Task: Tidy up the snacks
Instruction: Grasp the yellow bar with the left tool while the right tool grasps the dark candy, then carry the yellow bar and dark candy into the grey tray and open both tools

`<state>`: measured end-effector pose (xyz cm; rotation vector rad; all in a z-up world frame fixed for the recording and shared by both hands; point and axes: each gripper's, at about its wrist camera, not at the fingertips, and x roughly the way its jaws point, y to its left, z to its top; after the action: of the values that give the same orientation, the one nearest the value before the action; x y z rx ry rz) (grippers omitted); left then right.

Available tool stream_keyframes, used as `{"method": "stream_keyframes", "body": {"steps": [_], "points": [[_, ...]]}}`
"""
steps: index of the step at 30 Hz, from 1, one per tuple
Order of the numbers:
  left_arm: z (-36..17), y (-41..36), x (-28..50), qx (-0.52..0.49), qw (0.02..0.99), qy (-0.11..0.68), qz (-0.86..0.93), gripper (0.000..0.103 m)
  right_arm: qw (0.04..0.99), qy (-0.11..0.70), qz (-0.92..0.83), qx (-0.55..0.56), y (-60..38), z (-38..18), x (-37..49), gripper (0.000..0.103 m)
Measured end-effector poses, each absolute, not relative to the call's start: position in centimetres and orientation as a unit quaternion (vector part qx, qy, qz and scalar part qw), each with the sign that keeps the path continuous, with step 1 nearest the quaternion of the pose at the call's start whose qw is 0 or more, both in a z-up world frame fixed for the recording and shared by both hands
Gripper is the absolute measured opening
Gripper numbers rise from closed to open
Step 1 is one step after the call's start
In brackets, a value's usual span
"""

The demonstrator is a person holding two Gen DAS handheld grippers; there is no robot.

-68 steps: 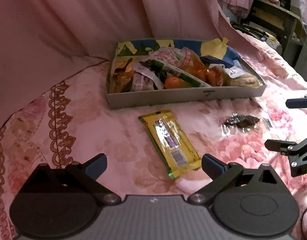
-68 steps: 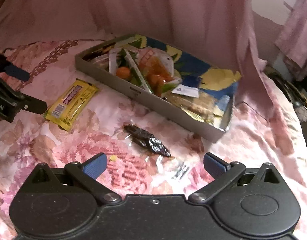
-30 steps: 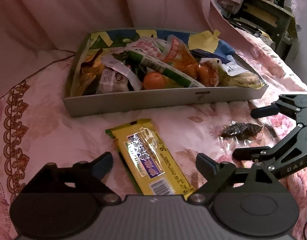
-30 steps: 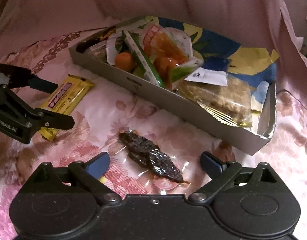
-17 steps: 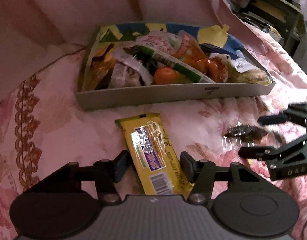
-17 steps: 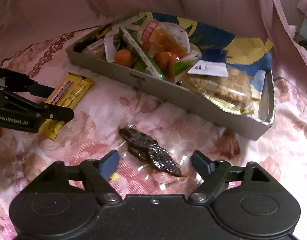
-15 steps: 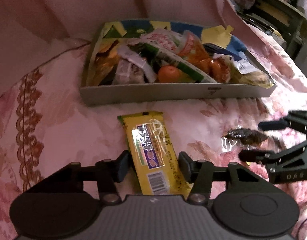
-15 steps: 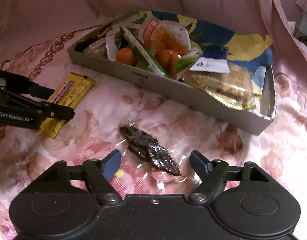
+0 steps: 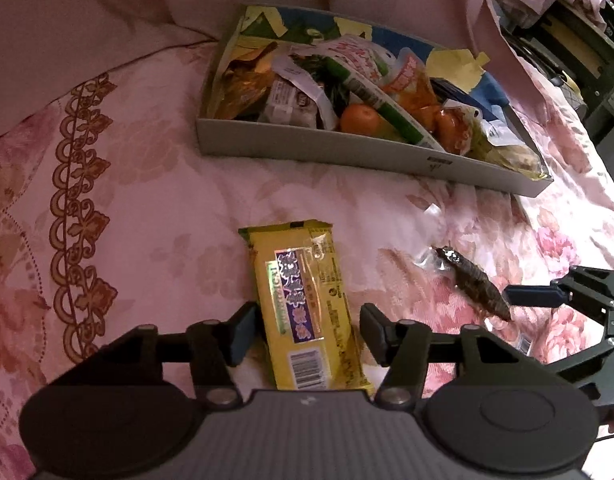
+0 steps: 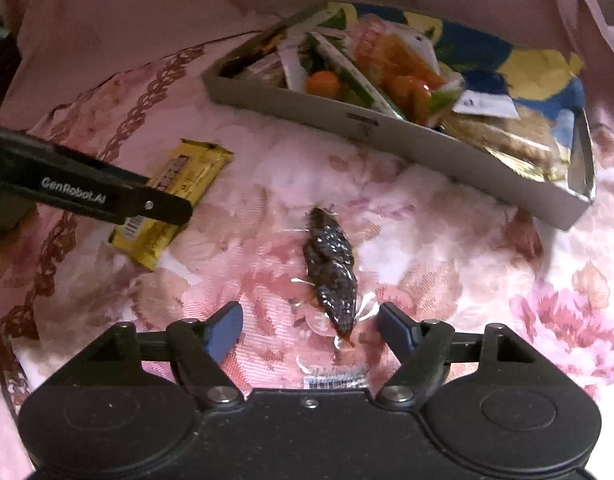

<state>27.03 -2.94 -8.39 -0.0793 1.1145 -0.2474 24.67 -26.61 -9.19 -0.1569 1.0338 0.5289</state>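
A yellow snack bar [image 9: 303, 308] lies flat on the pink floral bedspread. Its near end sits between the fingers of my left gripper [image 9: 307, 334], whose jaws are opening, with a slim gap at each pad. A dark snack in clear wrap [image 10: 331, 268] lies to the right, and its near tip rests between the fingers of my right gripper [image 10: 311, 328]. Those pads stand clear of the dark piece, so this gripper is open. The grey snack box [image 9: 347, 152] beyond holds several packets and oranges.
Pink curtain cloth hangs behind the box [image 10: 387, 128]. Dark furniture [image 9: 587, 52] stands at the far right. In the right wrist view a left gripper finger [image 10: 147, 200] crosses over the yellow bar [image 10: 175, 196]. Bare bedspread [image 9: 147, 208] lies left of the bar.
Both grippers have come in over their snacks and their jaws have narrowed around them. The left jaws have since widened a little. The yellow bar and the dark snack still lie on the bedspread.
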Motion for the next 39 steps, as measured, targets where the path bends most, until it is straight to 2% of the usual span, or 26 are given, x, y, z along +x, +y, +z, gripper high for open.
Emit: {"method": "stream_keyframes", "body": {"steps": [6,12,15,18,19,21,32,39], "points": [[-8.6,-3.8,27.2,-0.011,0.845,0.522,-0.116,0.069,0.851,0.459,0.237,-0.093,-26.5,-9.3,25.3,0.079],[-8.9,-4.9,26.9,0.035,0.847,0.517,-0.117,0.068,0.845,0.456,0.250,-0.125,-25.3,-10.3,25.1,0.084],[-8.9,-5.0,26.8,0.041,0.847,0.516,-0.116,0.064,0.846,0.452,0.254,-0.125,-24.9,-10.2,25.0,0.078],[-8.8,-4.9,26.8,0.041,0.848,0.517,-0.114,0.058,0.848,0.447,0.256,-0.123,-24.6,-10.1,24.8,0.065],[-8.8,-4.9,26.8,0.038,0.847,0.517,-0.114,0.058,0.849,0.447,0.256,-0.121,-24.5,-10.0,24.7,0.058],[-8.7,-4.8,26.8,0.034,0.847,0.518,-0.114,0.057,0.849,0.447,0.256,-0.118,-24.5,-9.8,24.7,0.052],[-8.6,-5.2,26.0,0.046,0.849,0.513,-0.119,0.057,0.853,0.434,0.241,-0.162,-23.4,-9.5,23.7,0.049],[-8.0,-4.7,26.1,0.030,0.859,0.499,-0.107,0.057,0.866,0.352,0.230,-0.271,-21.7,-9.2,22.2,0.048]]}}
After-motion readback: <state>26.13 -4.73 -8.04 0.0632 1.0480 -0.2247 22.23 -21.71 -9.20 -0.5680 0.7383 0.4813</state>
